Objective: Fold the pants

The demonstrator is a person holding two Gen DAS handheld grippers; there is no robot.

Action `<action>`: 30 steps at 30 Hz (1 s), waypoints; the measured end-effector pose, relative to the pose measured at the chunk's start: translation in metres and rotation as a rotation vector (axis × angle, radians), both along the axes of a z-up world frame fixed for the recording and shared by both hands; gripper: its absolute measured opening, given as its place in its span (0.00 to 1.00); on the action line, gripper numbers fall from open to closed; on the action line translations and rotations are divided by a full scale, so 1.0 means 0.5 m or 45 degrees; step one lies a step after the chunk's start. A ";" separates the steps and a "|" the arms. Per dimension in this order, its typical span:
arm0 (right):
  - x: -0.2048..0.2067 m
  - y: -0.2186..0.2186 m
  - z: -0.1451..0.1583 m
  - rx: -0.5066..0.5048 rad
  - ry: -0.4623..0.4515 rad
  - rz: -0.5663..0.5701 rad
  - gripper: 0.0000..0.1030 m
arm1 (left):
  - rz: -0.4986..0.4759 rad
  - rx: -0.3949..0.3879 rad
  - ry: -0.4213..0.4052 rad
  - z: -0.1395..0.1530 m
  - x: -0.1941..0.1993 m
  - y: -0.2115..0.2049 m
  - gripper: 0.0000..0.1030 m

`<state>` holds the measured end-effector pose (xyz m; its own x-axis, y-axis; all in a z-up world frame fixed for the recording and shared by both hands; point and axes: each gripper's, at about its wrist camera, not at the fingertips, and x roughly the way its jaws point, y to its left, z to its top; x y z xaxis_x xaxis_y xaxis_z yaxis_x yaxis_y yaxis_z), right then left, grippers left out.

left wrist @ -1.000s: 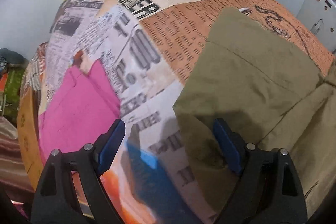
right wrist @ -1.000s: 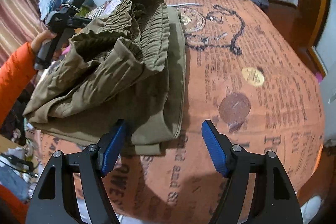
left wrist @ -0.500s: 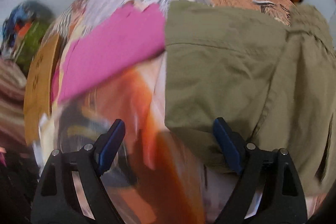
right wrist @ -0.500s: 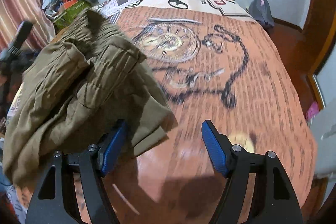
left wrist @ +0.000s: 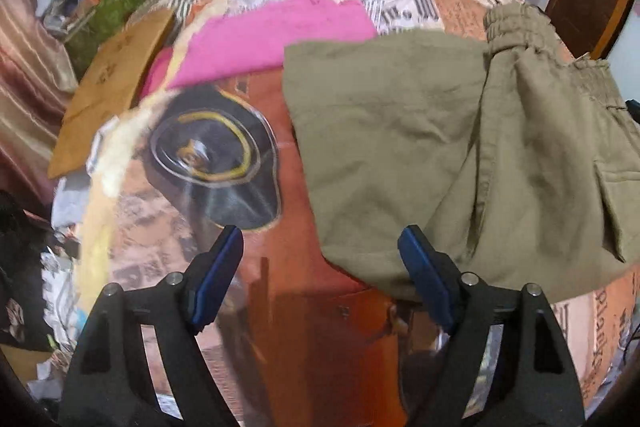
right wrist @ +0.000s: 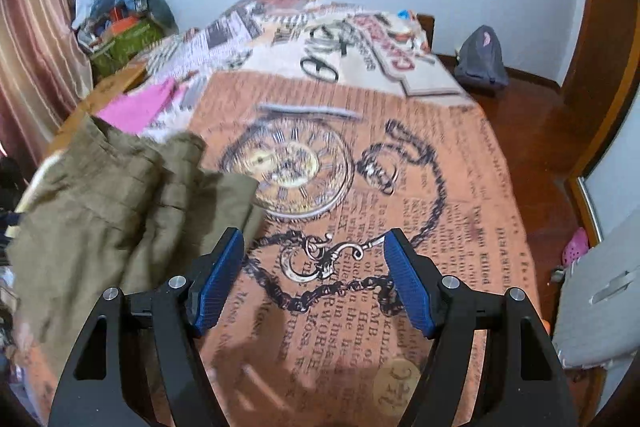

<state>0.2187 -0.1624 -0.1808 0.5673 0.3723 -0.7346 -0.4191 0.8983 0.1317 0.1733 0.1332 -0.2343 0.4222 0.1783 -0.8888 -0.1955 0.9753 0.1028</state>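
Both claws are spread wide with nothing held: the left gripper [left wrist: 320,267] is poised over the printed bedspread [left wrist: 288,307], its right pad at the hem of the olive pants [left wrist: 400,131]; the right gripper [right wrist: 314,277] is raised above the pocket-watch print [right wrist: 292,167]. The bunched pants [right wrist: 112,203] lie left of it. Beyond, a pink cloth [left wrist: 280,31] is seen.
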 end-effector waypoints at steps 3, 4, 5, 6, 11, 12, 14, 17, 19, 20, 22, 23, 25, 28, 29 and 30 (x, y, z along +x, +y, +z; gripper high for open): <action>-0.025 0.001 0.035 0.041 -0.028 0.014 0.67 | -0.006 -0.008 -0.092 0.053 -0.012 0.007 0.79; -0.038 0.007 0.047 0.051 -0.039 0.030 0.67 | -0.011 -0.022 -0.122 0.071 -0.014 0.009 0.79; -0.042 0.015 0.053 0.059 -0.042 0.041 0.67 | -0.020 -0.041 -0.150 0.085 -0.014 0.011 0.79; -0.049 0.025 0.059 0.070 -0.044 0.059 0.67 | -0.034 -0.063 -0.175 0.098 -0.008 0.009 0.79; -0.065 0.094 0.065 0.090 -0.043 0.149 0.59 | -0.133 -0.136 -0.255 0.132 0.030 -0.027 0.80; -0.063 0.104 0.060 0.089 -0.038 0.164 0.53 | -0.147 -0.131 -0.265 0.132 0.038 -0.036 0.80; -0.058 0.136 0.048 0.088 -0.009 0.204 0.47 | -0.200 -0.103 -0.278 0.127 0.056 -0.059 0.80; -0.041 0.165 0.027 0.070 0.029 0.212 0.45 | -0.232 -0.153 -0.260 0.106 0.086 -0.072 0.79; -0.032 0.176 0.015 0.068 0.051 0.211 0.37 | -0.255 -0.214 -0.249 0.092 0.100 -0.078 0.79; -0.025 0.182 0.009 0.071 0.062 0.211 0.35 | -0.267 -0.222 -0.248 0.087 0.103 -0.083 0.79; -0.023 0.185 0.008 0.063 0.041 0.207 0.29 | -0.285 -0.188 -0.252 0.077 0.110 -0.092 0.79; -0.023 0.185 0.011 0.055 0.024 0.200 0.24 | -0.289 -0.161 -0.252 0.072 0.114 -0.096 0.80; -0.020 0.185 0.021 0.071 0.008 0.208 0.20 | -0.293 -0.146 -0.243 0.061 0.123 -0.096 0.80; -0.017 0.188 0.038 0.078 -0.029 0.231 0.18 | -0.276 -0.156 -0.233 0.050 0.132 -0.085 0.80; -0.016 0.192 0.042 0.072 -0.043 0.236 0.17 | -0.266 -0.151 -0.232 0.048 0.133 -0.081 0.80; -0.015 0.195 0.046 0.073 -0.057 0.241 0.16 | -0.254 -0.145 -0.233 0.046 0.133 -0.076 0.80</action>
<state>0.2112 -0.0650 -0.1580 0.5149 0.5156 -0.6848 -0.5861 0.7947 0.1577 0.2398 0.0952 -0.2111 0.5940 -0.0208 -0.8042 -0.0040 0.9996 -0.0288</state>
